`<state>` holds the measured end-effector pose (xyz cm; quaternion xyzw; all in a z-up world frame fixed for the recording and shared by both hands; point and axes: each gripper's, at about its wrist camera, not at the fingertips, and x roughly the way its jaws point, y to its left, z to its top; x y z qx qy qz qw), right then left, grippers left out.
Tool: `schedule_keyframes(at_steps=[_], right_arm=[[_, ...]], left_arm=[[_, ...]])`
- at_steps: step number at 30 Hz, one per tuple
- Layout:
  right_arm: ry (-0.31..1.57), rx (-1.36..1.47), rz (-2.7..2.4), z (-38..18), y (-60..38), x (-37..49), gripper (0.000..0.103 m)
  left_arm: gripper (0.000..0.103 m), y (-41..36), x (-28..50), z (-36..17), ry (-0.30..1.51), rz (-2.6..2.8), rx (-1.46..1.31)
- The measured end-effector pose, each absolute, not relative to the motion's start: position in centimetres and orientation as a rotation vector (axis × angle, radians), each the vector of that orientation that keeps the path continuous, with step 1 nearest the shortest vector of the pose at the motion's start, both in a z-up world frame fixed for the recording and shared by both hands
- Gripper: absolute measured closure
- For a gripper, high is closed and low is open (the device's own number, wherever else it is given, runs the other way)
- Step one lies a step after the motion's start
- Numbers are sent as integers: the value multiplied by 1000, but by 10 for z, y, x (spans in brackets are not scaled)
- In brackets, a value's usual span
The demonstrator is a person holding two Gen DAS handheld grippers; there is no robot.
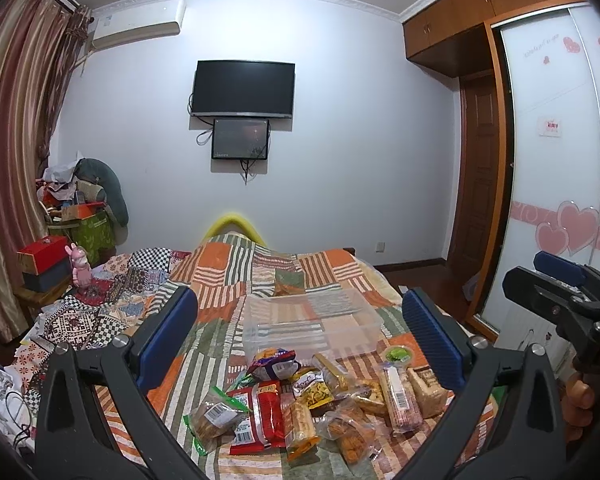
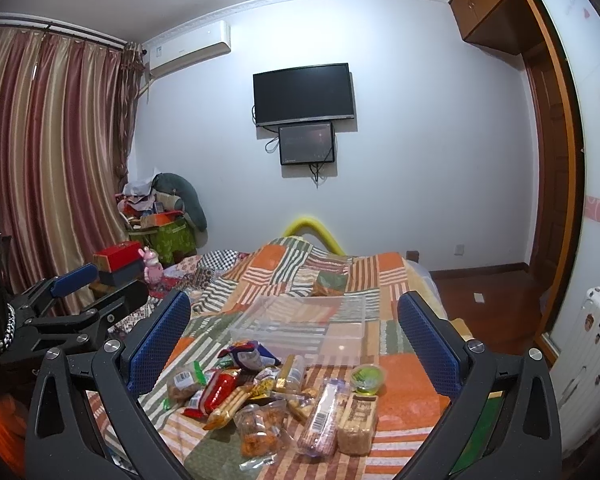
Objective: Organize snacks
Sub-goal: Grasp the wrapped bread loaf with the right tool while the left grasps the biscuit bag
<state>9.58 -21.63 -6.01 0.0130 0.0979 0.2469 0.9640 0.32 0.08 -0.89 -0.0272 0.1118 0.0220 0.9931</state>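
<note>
A pile of packaged snacks lies on the patchwork bedspread, also in the right wrist view. It includes a red packet, a purple bag, a green jelly cup and a long pink biscuit pack. Behind it sits an empty clear plastic box, also seen from the right. My left gripper is open and empty above the pile. My right gripper is open and empty too; it shows at the left view's right edge.
A cluttered bedside stand with a red box and pink toy is at the left, by striped curtains. A wardrobe and white suitcase stand right. A TV hangs on the far wall.
</note>
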Motion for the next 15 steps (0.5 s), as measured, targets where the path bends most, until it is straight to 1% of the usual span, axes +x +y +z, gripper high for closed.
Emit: schedule_keyframes(at_steps=[3,5,6,10,15], right_arm=[[217,24,504,-63,-216,100,0],[230,26,505,-66,-218,104,0],[238,29,502,-68,-218,106,1],[298,32,487,-80,-223,120,11],[400,16,448,-104,-230,141,19]], left_arm=[[3,3,8,-13,242,37,-57],[13,6,13,-17,262,30,-58],[16,7,15,-19,272,28,-58],[25,18,26,-31,320,23,-53],[28,37,42,-58,407,51,-24]])
